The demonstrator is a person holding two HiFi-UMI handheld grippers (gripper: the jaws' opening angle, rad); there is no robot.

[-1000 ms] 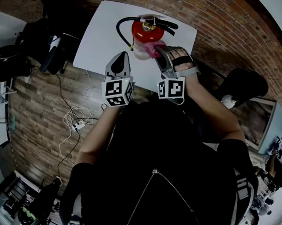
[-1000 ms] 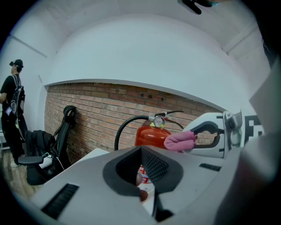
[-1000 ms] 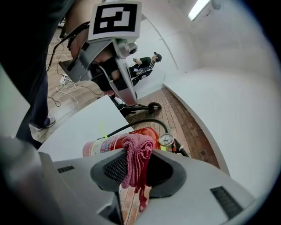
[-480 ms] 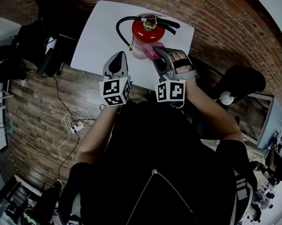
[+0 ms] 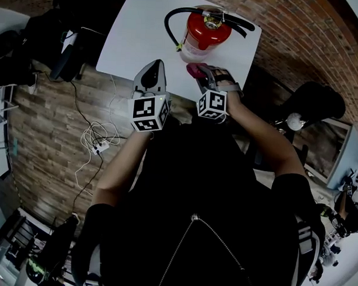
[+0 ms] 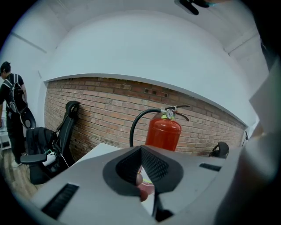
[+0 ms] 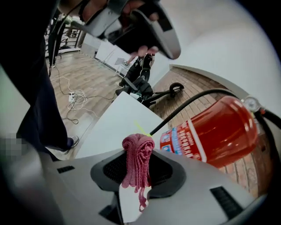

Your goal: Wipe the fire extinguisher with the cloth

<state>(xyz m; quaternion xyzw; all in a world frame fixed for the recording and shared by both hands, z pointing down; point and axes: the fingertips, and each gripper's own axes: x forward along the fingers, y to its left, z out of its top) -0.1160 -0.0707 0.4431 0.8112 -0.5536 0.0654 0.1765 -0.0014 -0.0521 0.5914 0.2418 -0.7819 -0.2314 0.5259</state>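
Note:
A red fire extinguisher [image 5: 207, 30] with a black hose stands upright at the far side of the white table [image 5: 136, 38]. My right gripper [image 5: 198, 71] is shut on a bunched pink cloth [image 5: 193, 68], held just short of the extinguisher's lower body without touching it. In the right gripper view the cloth [image 7: 138, 158] sticks up between the jaws, with the extinguisher [image 7: 210, 134] beyond it to the right. My left gripper [image 5: 153, 67] hovers over the table's near edge, left of the extinguisher, shut and holding nothing. Its own view shows the extinguisher [image 6: 163, 132] straight ahead.
A brick wall [image 6: 101, 110] runs behind the table. Black office chairs stand at the left [image 5: 65, 53] and at the right [image 5: 312, 100]. White cables [image 5: 97, 147] lie on the wooden floor. A person [image 6: 11, 110] stands far left in the left gripper view.
My right gripper has drawn the cloth back off the extinguisher's lower body, toward me. The left gripper has stayed about where it was.

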